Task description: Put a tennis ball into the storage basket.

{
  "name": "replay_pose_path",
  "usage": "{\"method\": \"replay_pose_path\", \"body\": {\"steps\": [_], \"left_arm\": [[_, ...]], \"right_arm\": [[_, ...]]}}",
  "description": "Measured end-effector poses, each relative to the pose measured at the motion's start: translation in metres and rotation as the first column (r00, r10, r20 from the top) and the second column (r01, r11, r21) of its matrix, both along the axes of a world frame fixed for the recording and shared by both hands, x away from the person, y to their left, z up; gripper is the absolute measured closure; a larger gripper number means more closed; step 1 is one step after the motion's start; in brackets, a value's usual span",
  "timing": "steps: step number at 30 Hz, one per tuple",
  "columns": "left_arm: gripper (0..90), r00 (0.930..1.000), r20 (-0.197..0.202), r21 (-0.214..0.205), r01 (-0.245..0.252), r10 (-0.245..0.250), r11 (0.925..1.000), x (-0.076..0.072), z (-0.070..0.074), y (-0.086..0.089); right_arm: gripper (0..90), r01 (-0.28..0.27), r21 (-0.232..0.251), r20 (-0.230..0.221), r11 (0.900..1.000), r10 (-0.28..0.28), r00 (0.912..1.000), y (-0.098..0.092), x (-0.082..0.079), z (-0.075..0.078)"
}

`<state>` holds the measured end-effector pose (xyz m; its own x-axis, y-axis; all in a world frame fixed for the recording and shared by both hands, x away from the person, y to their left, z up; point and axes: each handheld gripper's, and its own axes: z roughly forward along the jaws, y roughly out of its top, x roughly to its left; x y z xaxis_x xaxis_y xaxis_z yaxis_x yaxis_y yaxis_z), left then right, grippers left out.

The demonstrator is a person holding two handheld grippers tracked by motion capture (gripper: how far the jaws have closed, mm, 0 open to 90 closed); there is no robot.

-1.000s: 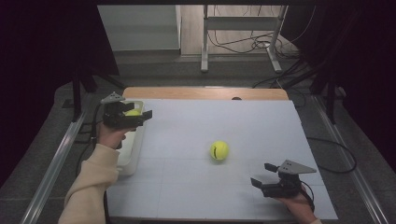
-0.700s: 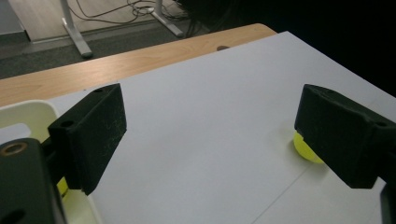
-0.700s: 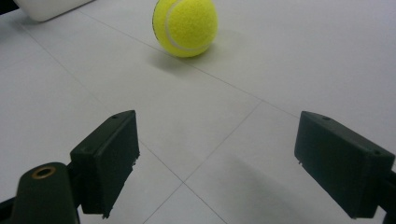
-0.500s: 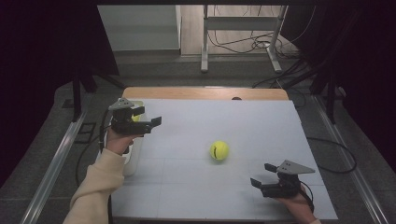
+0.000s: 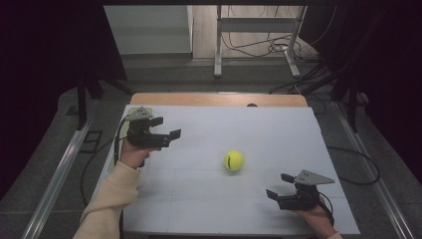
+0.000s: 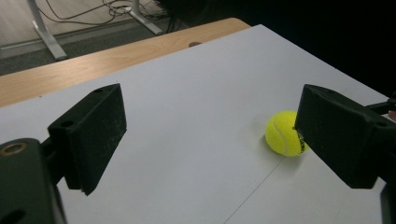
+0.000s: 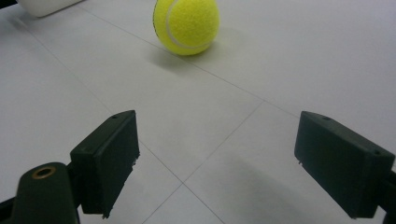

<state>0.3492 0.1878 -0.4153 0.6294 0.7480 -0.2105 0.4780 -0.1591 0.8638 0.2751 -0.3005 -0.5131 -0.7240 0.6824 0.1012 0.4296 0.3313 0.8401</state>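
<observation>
I am holding the left gripper (image 5: pixel 168 130) above the left part of the table (image 5: pixel 278 124), its fingers (image 6: pixel 91 135) standing wide apart with nothing between them — through its own view I am looking across the white surface at the ball (image 6: pixel 284 133), partly behind the right-hand finger and well apart from it. The ball (image 5: pixel 233 161) is sitting on the table near the middle, between the two grippers and touching neither. The right gripper (image 5: pixel 280 186) is resting low near the front right corner, its fingers (image 7: pixel 343 161) also spread open and empty, pointing toward the ball (image 7: pixel 187 24) — it is lying well ahead of them. A white tray edge (image 7: pixel 49 5) is showing at the far left.
</observation>
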Motion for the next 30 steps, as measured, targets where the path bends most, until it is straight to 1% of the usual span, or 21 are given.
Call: {"method": "replay_pose_path", "body": {"steps": [6,12,15,21,24,30], "left_arm": [[10.2,0.9996,-0.011,0.003,0.028,-0.028,0.9996,0.001,-0.005,-0.010],[10.1,0.9986,-0.013,0.002,0.051,-0.051,0.9987,-0.003,-0.008,-0.018],[10.1,0.9981,-0.011,-0.008,0.060,-0.060,0.9982,-0.007,-0.009,-0.021],[10.2,0.9973,-0.004,-0.001,0.073,-0.073,0.9973,-0.013,-0.010,-0.026],[10.2,0.9967,-0.008,-0.015,0.081,-0.081,0.9966,-0.014,-0.011,-0.028],[10.2,0.9939,-0.007,-0.008,0.110,-0.110,0.9939,-0.017,-0.012,-0.036]], "right_arm": [[14.6,-0.001,0.000,0.005,1.0000,0.001,1.0000,-0.001,-0.001,0.001],[14.7,0.002,0.004,0.007,1.0000,-0.002,1.0000,-0.002,-0.002,0.001],[14.7,0.000,0.000,0.007,1.0000,0.000,1.0000,-0.002,-0.002,0.001],[14.7,0.001,0.005,0.006,1.0000,-0.001,1.0000,-0.002,0.000,0.001],[14.7,0.000,0.005,0.004,1.0000,0.000,1.0000,-0.002,-0.001,0.001],[14.8,0.002,0.007,0.008,1.0000,-0.002,1.0000,-0.002,0.001,0.002]]}}
